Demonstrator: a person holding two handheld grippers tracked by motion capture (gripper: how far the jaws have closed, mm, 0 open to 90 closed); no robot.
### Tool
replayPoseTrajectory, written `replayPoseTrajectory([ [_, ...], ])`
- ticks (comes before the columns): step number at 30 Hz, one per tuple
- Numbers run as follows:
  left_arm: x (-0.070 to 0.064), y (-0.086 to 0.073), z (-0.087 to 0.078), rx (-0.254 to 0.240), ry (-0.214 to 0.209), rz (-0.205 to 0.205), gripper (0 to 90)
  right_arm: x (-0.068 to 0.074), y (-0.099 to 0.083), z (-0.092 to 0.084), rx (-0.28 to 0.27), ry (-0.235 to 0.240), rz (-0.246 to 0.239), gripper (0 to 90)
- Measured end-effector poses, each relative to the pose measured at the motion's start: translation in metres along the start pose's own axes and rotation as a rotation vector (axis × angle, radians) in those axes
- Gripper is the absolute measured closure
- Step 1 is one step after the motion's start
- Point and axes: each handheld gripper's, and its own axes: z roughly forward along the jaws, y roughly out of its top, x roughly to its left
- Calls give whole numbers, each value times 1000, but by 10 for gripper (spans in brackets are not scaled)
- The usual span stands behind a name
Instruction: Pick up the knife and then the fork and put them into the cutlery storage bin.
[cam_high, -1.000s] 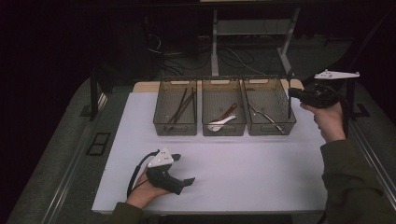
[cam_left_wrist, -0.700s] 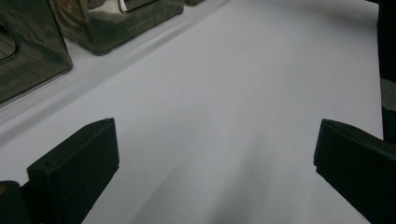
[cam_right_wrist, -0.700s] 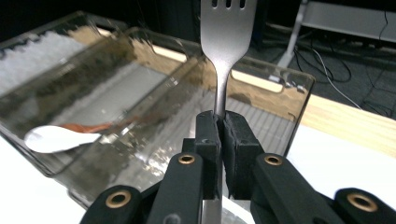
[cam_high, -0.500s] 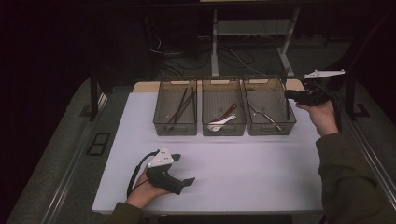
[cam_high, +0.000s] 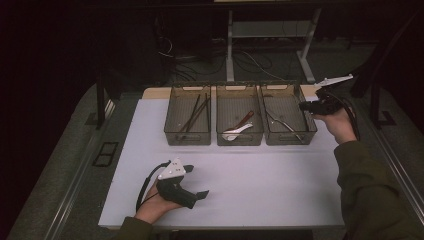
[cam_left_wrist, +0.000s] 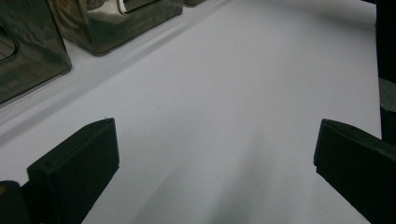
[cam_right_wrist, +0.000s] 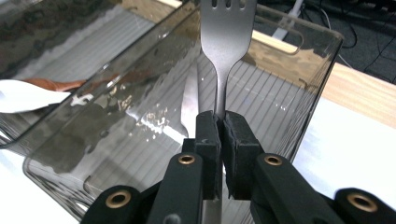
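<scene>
My right gripper (cam_right_wrist: 220, 123) is shut on the neck of a metal fork (cam_right_wrist: 226, 37), whose tines point away over the right-hand smoked plastic bin (cam_right_wrist: 299, 88). In the high view that gripper (cam_high: 304, 106) hovers at the right bin's (cam_high: 288, 136) far right corner. More metal cutlery (cam_high: 282, 123) lies inside this bin. My left gripper (cam_high: 200, 195) rests on the white mat near the front edge, and its jaws stand wide apart (cam_left_wrist: 215, 154) over bare mat with nothing between them.
Three smoked bins stand in a row at the back of the white mat (cam_high: 260, 175): the left bin (cam_high: 187, 135) holds chopsticks (cam_high: 195, 114), the middle bin (cam_high: 239, 137) a white spoon (cam_high: 236, 132). Wooden table edge (cam_high: 155, 93) shows behind them.
My right gripper has moved left and slightly down with the fork, toward the right bin. The left gripper has stayed where it was.
</scene>
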Motion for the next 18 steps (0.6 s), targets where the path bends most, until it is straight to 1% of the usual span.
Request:
replayPoseTrajectory([
  [4, 0, 0, 0, -1, 0, -1, 0, 1, 1, 6, 46, 1, -5, 844],
  [5, 0, 0, 0, -1, -1, -1, 0, 1, 1, 7, 56, -1, -14, 845],
  [12, 0, 0, 0, -2, -2, -1, 0, 4, 5, 15, 127, 5, -31, 845],
  [14, 0, 0, 0, 0, -2, -1, 0, 4, 4, 17, 146, 14, -26, 845],
  [18, 0, 0, 0, 1, -2, -1, 0, 5, 4, 25, 190, 21, -31, 844],
])
